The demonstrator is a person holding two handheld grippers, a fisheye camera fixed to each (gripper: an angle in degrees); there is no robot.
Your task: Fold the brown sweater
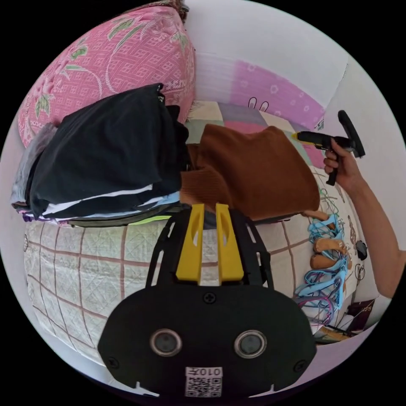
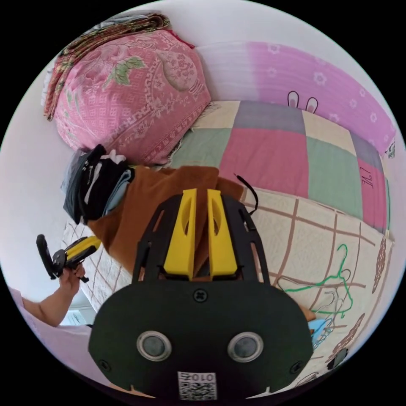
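Sweater: brown sweater [image 1: 253,173] folded on the quilted bed [image 1: 76,262], touching the clothes stack [image 1: 101,156] at its nine o'clock.
Left gripper [image 1: 210,209]: narrow gap, empty, by the sweater's near edge.
Right gripper [image 2: 202,194]: narrow gap, nothing held.
Room: hangers [image 1: 325,270] at four o'clock.

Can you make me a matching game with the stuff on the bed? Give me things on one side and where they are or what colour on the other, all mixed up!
Things:
1. sweater
2. pile of folded clothes
3. hangers
4. big pillow

Clues:
A. pink with flowers
B. blue and purple tangle at the bed's edge
C. brown, lying next to the pile
D. dark on top, stacked in front of the pillow

Pairs: 1-C, 2-D, 3-B, 4-A
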